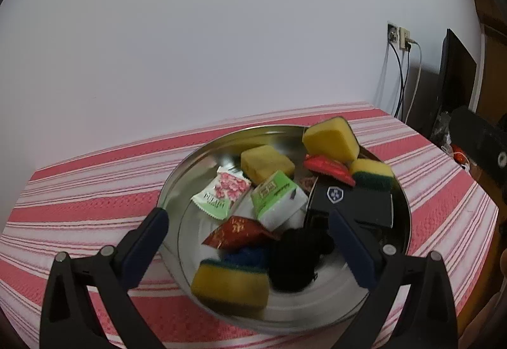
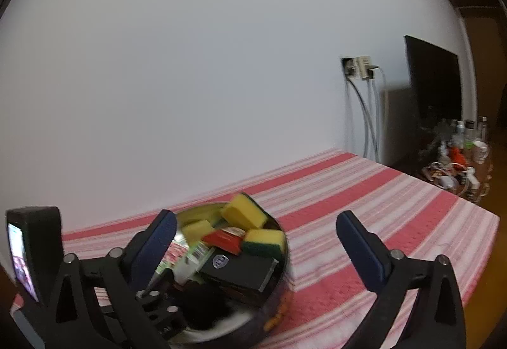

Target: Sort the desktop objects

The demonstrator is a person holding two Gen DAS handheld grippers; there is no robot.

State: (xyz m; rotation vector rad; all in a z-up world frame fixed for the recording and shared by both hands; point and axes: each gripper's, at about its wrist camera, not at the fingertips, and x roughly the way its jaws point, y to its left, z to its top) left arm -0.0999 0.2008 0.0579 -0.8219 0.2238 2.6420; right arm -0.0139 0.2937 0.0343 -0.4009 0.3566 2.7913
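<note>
Yellow foam sponge with a green scouring face (image 1: 229, 284) lies nearest in the round shiny steel tray (image 1: 177, 187), right under the left tool (image 1: 250, 249), whose jaws are spread wide and empty. Behind it crinkly red and floral packets, a soft black lump and a glossy black box crowd together, so sorting looks barely begun; next, close on one piece cleanly. Right tool (image 2: 256, 249) hangs released over the striped red worktop (image 2: 396, 206).

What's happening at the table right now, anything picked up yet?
Nothing is held yet. The left hand-held gripper hangs open over the metal basin, which is piled with yellow sponges, snack packets and a black box. The right hand-held gripper is open too, beside the basin above the striped tablecloth.
</note>
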